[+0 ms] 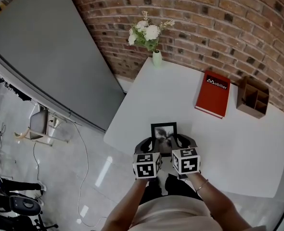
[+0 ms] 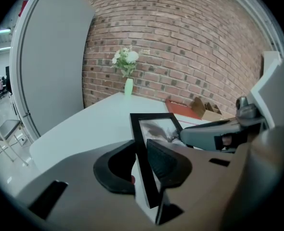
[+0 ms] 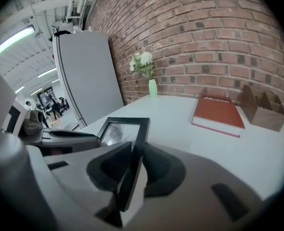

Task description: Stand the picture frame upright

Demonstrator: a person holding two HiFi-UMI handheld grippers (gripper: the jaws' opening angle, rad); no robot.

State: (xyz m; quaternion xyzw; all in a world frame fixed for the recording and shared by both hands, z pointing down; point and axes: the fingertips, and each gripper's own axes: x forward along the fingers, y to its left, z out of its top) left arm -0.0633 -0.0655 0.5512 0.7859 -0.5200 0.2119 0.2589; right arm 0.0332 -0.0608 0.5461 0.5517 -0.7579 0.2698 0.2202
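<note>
Nearby: a red book (image 1: 213, 94) lay flat toward the far right of the white desk (image 1: 238, 148), and a wooden organizer (image 1: 252, 97) sat just beside it, both close to the brick wall (image 1: 219, 13).
Back corner: a pale green vase (image 1: 157, 57) of white flowers (image 1: 147, 32) stood there, well apart from the action.
In the way: just the two claws crowded the frame; book, organizer and vase all sat well clear of it.
Picture frame: the black picture frame (image 1: 164, 134) was at the desk's near edge, close to the left corner, tilted with its top edge toward the wall. Whether its bottom edge touched the desk could not be told.
Left claw: the left claw (image 2: 143, 165) pinched the frame's left side, pads pressed on front and back.
Right claw: the right claw (image 3: 135, 170) clamped the right side the same way.
Edges: the desk's left edge ran just beside the left claw, with shiny floor (image 1: 84, 177) below and a big grey panel (image 1: 50, 52) standing beyond.
Open room: a broad stretch of white top lay between frame and book, with more off to the right.
</note>
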